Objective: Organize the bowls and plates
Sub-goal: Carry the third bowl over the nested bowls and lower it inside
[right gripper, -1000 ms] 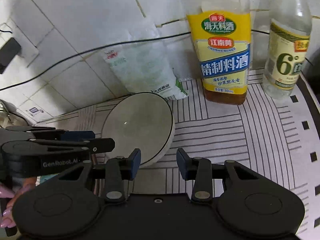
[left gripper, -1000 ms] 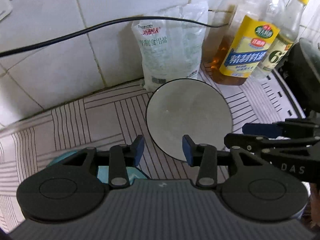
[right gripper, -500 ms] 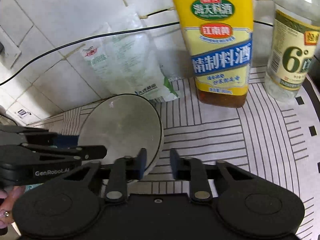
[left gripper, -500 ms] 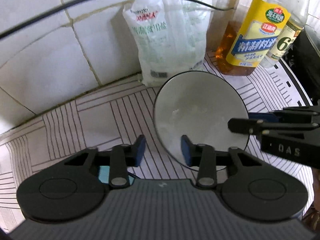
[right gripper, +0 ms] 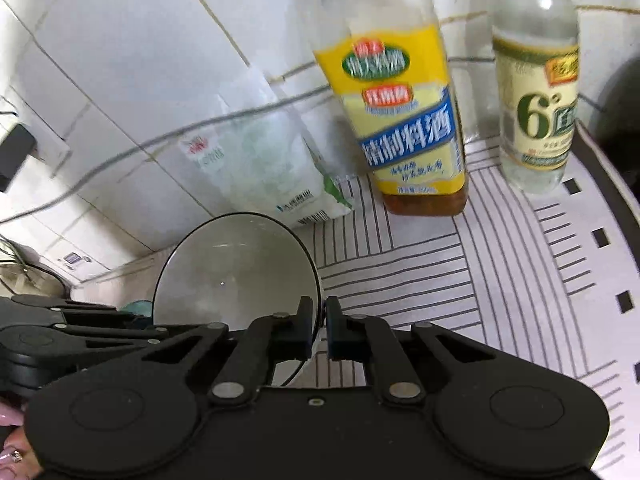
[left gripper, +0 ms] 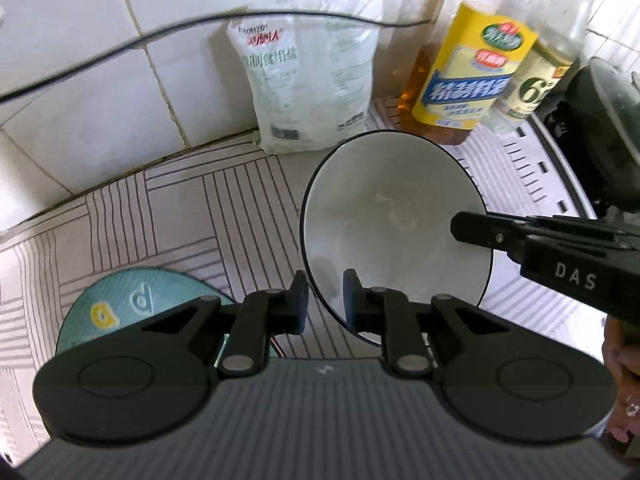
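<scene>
A white bowl with a thin dark rim is held tilted above the striped counter mat. My left gripper is shut on its near left rim. My right gripper is shut on the bowl's right rim; the bowl also shows in the right wrist view. The right gripper enters the left wrist view from the right. A teal plate with yellow letters lies on the mat below and left of the bowl, partly hidden by my left gripper.
A salt bag, a yellow-labelled cooking wine bottle and a clear vinegar bottle stand against the tiled wall. A black cable runs along the wall. A dark pot stands at the far right.
Both grippers have closed on the bowl's rim from opposite sides. The bowl has come up off the mat and tilted. The teal plate has come more into view.
</scene>
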Demonstrator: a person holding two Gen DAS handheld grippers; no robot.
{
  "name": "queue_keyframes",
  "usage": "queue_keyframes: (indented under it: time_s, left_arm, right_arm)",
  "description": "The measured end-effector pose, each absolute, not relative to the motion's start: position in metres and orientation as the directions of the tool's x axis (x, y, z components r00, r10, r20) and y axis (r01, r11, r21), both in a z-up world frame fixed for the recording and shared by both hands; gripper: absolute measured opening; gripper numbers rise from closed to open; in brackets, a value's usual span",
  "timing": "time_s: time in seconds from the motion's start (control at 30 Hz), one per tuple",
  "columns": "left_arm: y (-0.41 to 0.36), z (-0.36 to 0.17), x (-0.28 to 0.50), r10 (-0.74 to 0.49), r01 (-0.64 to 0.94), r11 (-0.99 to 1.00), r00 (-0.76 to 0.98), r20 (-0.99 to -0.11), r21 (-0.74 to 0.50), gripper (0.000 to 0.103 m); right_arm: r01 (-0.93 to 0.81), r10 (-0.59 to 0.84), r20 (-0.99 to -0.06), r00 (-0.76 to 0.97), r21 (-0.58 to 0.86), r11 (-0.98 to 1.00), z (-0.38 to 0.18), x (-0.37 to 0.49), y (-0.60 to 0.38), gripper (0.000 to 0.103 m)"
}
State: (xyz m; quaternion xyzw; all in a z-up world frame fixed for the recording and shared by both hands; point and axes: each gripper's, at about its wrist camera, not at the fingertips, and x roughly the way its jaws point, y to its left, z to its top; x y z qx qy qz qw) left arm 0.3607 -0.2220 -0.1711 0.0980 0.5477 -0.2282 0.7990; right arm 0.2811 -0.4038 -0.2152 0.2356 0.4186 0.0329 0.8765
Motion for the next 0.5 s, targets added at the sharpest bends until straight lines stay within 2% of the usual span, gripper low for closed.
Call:
queue_keyframes:
  time_s: [0.3,0.5]
  left_arm:
    - [-0.219,-0.114,0.315,-0.274,0.438,0.892,0.329,-0.904,-0.111,0.017]
    - [-0.216,-0.093,0.286,-0.269,0.435,0.894,0.333,-0.904,-0.106,0.017]
  right_arm:
    - [0.085,0.257,-0.668,0.699,0.433,0.897,-0.163,0.236,-0.403,0.01]
    - [0.044,0.265,-0.65,0.712,0.418,0.907,-0.141,0.207,-0.4,0.01]
